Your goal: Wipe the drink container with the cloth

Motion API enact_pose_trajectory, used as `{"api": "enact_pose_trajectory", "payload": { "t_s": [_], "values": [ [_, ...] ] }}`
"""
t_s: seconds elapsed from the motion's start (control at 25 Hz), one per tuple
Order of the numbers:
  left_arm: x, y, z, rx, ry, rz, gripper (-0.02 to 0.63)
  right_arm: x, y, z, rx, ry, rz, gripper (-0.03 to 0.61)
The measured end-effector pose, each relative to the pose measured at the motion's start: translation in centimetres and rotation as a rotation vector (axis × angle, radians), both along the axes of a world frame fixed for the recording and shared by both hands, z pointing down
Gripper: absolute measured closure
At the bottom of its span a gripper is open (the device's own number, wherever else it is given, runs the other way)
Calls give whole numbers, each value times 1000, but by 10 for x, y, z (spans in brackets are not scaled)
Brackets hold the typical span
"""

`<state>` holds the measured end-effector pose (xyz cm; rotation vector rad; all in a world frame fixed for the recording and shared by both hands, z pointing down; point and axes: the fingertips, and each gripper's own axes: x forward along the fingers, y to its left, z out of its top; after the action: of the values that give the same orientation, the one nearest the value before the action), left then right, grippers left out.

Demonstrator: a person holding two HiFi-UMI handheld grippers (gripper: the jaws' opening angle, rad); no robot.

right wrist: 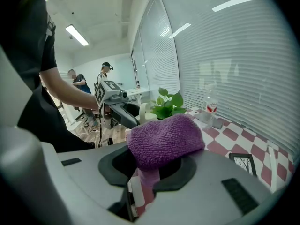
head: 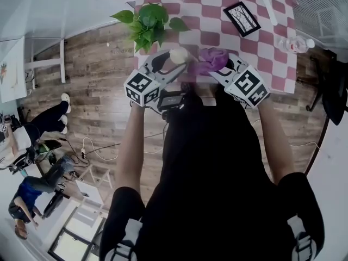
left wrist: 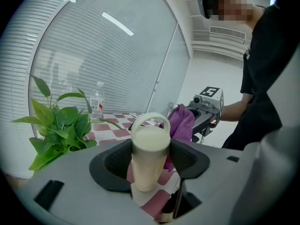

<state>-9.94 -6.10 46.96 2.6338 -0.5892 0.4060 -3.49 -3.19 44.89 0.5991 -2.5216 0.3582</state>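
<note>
A cream drink container (left wrist: 150, 149) with a loop handle on its lid stands upright between the jaws of my left gripper (left wrist: 150, 167), which is shut on its body. In the head view the container (head: 178, 55) is held over the near edge of the checkered table (head: 217, 15). My right gripper (right wrist: 152, 168) is shut on a bunched purple cloth (right wrist: 164, 138). The cloth (head: 212, 60) sits just right of the container, very close to it; I cannot tell whether they touch. The container's lower part is hidden by the left jaws.
A leafy potted plant (head: 149, 23) stands on the table just beyond the left gripper. A black picture frame (head: 242, 18) and a plastic water bottle (head: 296, 44) lie further right. People (head: 32, 189) are on the wooden floor at the left.
</note>
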Motion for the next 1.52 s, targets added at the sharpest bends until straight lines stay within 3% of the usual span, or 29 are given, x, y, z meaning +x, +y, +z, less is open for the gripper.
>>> {"api": "enact_pose_trajectory", "payload": {
  "t_s": [0.4, 0.84, 1.52],
  "values": [
    [-14, 12, 1, 12, -40, 67, 339, -49, -6, 10, 32, 47, -158, 479],
    [-18, 19, 2, 20, -73, 109, 339, -65, -2, 11, 35, 57, -307, 468],
    [-21, 28, 4, 31, -132, 148, 339, -85, 4, 27, 6, 65, -471, 308]
  ]
}}
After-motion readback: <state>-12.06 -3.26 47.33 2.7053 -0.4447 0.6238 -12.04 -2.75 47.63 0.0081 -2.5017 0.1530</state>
